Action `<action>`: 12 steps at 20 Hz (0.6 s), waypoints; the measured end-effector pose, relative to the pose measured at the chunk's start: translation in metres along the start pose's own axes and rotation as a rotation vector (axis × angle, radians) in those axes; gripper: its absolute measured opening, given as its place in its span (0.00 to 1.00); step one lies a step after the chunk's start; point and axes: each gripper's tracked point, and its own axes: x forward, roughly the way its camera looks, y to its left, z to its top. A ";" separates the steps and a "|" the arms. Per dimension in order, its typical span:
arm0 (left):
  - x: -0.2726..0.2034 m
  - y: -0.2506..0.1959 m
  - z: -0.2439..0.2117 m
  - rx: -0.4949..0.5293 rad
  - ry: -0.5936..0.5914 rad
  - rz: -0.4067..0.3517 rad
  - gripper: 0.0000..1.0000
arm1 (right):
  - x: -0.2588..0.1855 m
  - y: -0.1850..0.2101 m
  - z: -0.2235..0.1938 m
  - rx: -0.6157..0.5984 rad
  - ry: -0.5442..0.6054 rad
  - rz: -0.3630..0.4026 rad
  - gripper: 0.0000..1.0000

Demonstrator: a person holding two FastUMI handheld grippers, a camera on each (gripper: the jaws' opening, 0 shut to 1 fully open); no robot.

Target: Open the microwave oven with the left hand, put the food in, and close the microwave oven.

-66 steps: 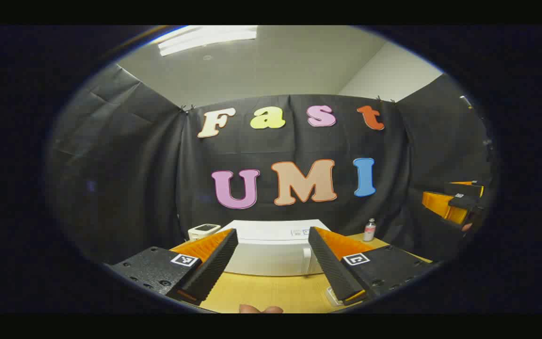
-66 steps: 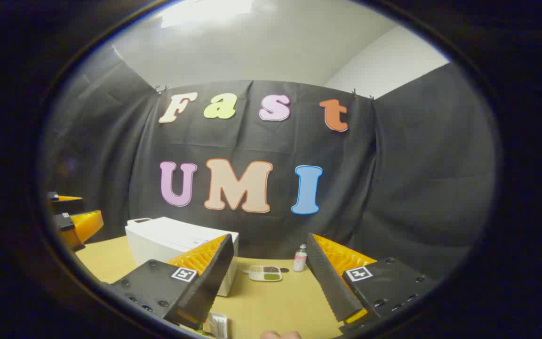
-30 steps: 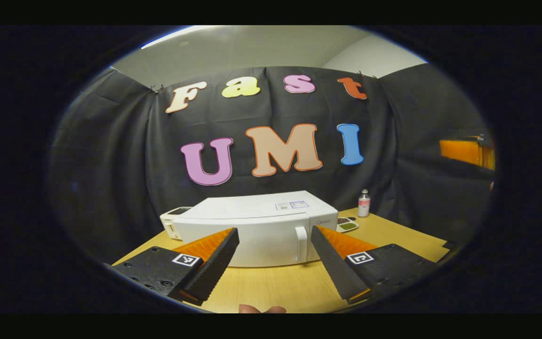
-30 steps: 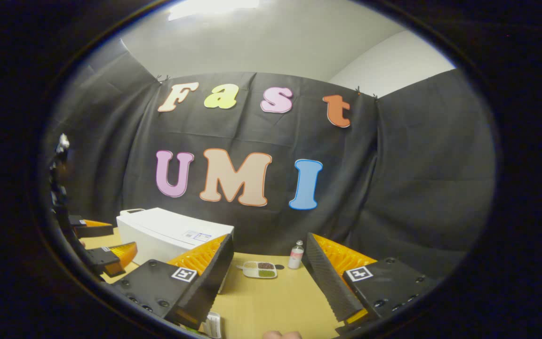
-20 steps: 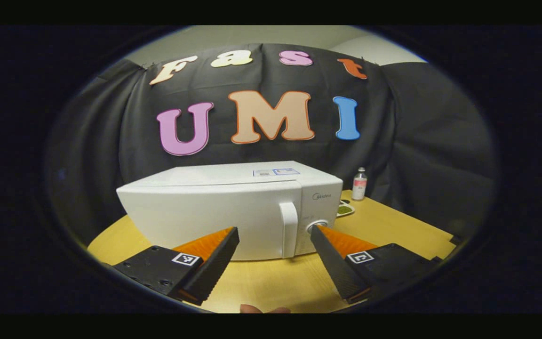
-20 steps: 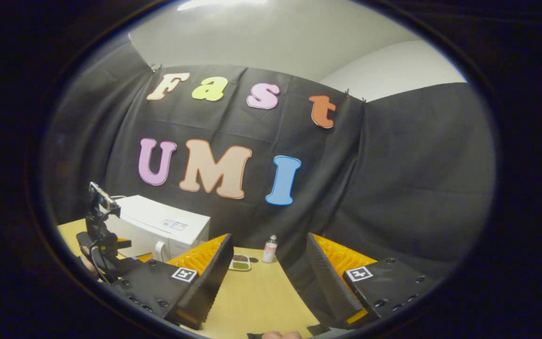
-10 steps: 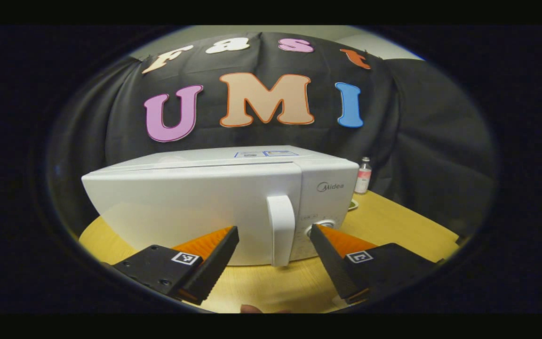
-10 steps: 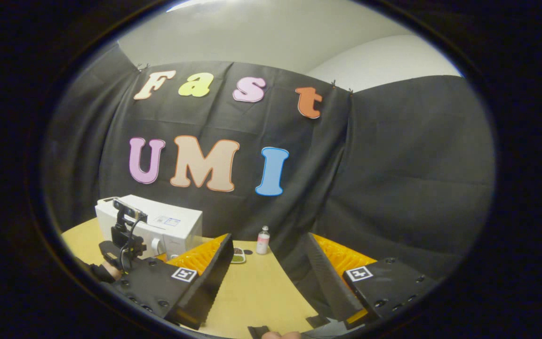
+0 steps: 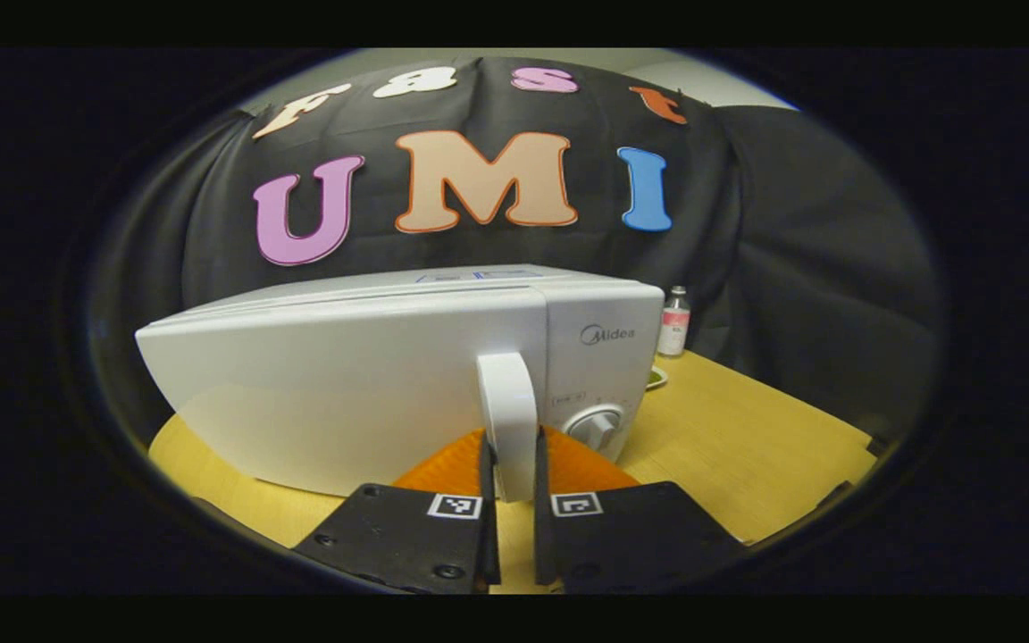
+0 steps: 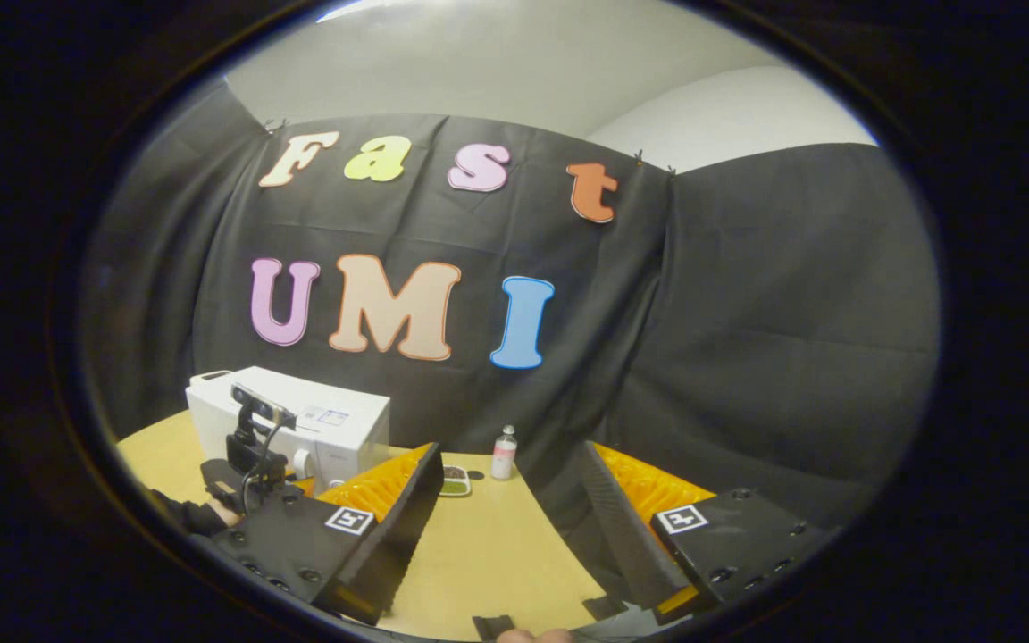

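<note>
A white microwave oven (image 9: 345,384) stands on the wooden table (image 9: 747,446), its door closed. My left gripper (image 9: 512,439) is shut on the door's upright white handle (image 9: 506,393), one finger on each side. A control dial (image 9: 598,427) sits just right of the handle. The food, a small divided tray (image 10: 455,480), lies on the table right of the microwave oven (image 10: 336,420); its edge (image 9: 655,378) peeks out behind the oven's right side. My right gripper (image 10: 510,451) hovers open over the table, holding nothing. The left gripper (image 10: 251,464) and the hand holding it appear in the right gripper view.
A small bottle (image 9: 673,321) with a pale label stands by the cloth wall behind the tray; the same bottle (image 10: 503,454) is seen in the right gripper view. Bare tabletop (image 10: 479,554) stretches in front of my right gripper. Black cloth walls close in the table.
My left gripper moved in to the microwave oven and went from open to shut on the door handle. The right gripper stayed open and barely moved.
</note>
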 end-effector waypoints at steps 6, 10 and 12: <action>-0.032 -0.004 -0.017 -0.069 0.066 -0.023 0.05 | -0.001 0.003 -0.003 0.031 0.004 0.015 0.98; -0.103 0.003 -0.031 0.006 0.022 -0.035 0.05 | 0.006 0.020 -0.002 0.053 -0.007 0.051 0.97; -0.134 0.013 -0.042 -0.011 0.044 -0.039 0.06 | 0.011 0.037 -0.002 0.064 -0.012 0.086 0.97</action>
